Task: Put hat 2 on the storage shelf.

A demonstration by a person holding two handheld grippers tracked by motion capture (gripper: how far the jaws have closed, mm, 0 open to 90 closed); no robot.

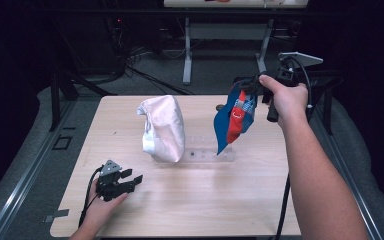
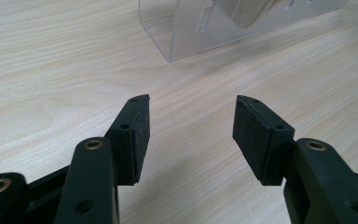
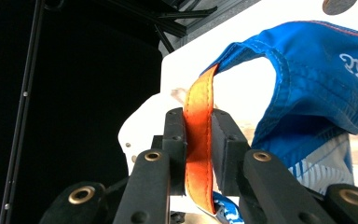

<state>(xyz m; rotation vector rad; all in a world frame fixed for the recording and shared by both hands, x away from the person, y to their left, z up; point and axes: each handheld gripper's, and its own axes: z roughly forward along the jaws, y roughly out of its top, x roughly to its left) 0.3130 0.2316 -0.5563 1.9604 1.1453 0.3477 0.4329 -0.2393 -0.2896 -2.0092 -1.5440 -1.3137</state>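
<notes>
Nearest, the left gripper (image 1: 130,180) is resting on the pale wooden table (image 1: 195,205), jaws standing wide with nothing between them. Beyond it, one pink-white cap (image 1: 162,127) is sitting on one clear acrylic stand (image 2: 205,32). Farther right, the right gripper (image 3: 198,149) is pinching the orange strap (image 3: 199,140) of one blue cap (image 1: 235,120), dangling above the table. Dark floor and cables are lying behind.

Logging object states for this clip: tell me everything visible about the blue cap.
The blue cap is soft stitched fabric with an orange-red brim or strap, white lettering and a blue-and-white patterned part. It hangs limp in the air above the right part of the table, beside the pale cap on the clear stand. The right gripper is clamped on the orange part.
</notes>
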